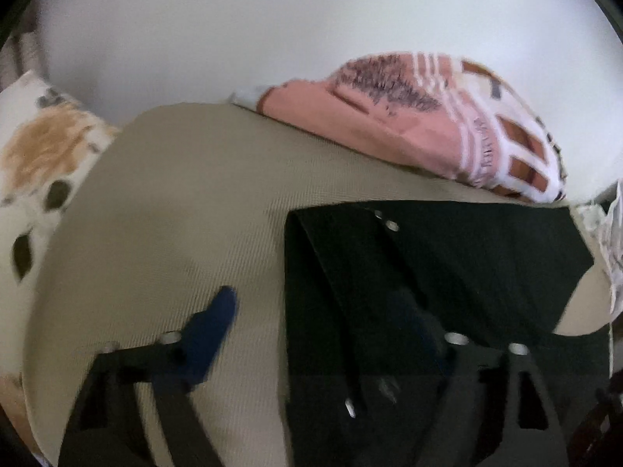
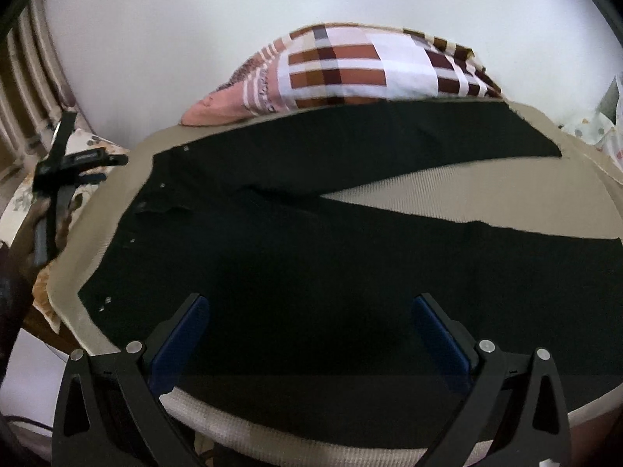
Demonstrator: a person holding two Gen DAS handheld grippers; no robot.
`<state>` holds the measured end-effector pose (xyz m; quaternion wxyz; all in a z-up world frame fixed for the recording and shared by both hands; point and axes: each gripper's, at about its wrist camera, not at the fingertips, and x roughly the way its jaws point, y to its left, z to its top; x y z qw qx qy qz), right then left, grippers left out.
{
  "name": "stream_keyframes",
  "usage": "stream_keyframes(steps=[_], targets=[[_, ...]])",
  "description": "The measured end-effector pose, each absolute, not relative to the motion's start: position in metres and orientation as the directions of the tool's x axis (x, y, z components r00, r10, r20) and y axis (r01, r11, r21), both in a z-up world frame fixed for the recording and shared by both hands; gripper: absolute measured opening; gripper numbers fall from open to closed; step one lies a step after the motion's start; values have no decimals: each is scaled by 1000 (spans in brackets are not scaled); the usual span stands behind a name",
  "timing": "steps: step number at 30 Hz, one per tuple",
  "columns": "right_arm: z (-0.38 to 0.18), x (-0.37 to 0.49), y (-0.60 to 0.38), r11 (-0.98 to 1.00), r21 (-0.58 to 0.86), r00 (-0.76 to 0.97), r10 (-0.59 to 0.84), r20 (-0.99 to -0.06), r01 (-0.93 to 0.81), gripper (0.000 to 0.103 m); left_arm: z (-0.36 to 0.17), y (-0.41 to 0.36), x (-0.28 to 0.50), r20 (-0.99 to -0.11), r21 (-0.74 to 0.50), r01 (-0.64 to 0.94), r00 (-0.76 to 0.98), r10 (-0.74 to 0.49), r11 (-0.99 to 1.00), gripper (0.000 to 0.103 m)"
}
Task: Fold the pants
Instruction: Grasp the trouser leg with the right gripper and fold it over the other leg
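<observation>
Right hand-held gripper (image 2: 309, 334) gapes wide over black pants (image 2: 311, 241) spread flat on the tan surface (image 2: 486, 190). Left hand-held gripper (image 1: 323, 323) parted too. Soft, floppy cloth; I'd pinch the waistband.

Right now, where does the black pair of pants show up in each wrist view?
Left wrist: the pants fill the lower right, waistband with rivets toward the centre, partly under the left gripper.
Right wrist: the pants span the middle, waistband at left, two legs splaying right, ahead of the open right gripper.
Shared landmark: the pink checked pillow behind the pants.
</observation>
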<state>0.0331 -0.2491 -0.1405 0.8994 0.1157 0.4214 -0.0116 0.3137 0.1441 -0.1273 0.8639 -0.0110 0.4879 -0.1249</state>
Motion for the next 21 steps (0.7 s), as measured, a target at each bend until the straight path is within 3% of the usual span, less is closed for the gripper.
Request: stream_keyframes(steps=[3, 8, 12, 14, 17, 21], targets=[[-149, 40, -254, 971, 197, 623, 71, -779, 137, 103, -144, 149, 351, -852, -168, 189, 466, -240, 967, 76], [-159, 50, -260, 967, 197, 593, 66, -802, 160, 103, -168, 147, 394, -844, -274, 261, 396, -361, 926, 76], [-161, 59, -260, 969, 191, 587, 62, -808, 160, 103, -184, 121, 399, -854, -236, 384, 357, -379, 893, 75], [-160, 63, -260, 970, 187, 591, 62, -804, 154, 103, -183, 121, 399, -848, -248, 342, 376, -374, 906, 54], [-156, 73, -260, 971, 189, 603, 64, -795, 145, 103, -178, 129, 389, -815, -288, 291, 425, -393, 912, 32], [-147, 95, -271, 954, 269, 627, 130, -768, 132, 103, -153, 122, 358, -758, -254, 309, 525, -387, 916, 21]])
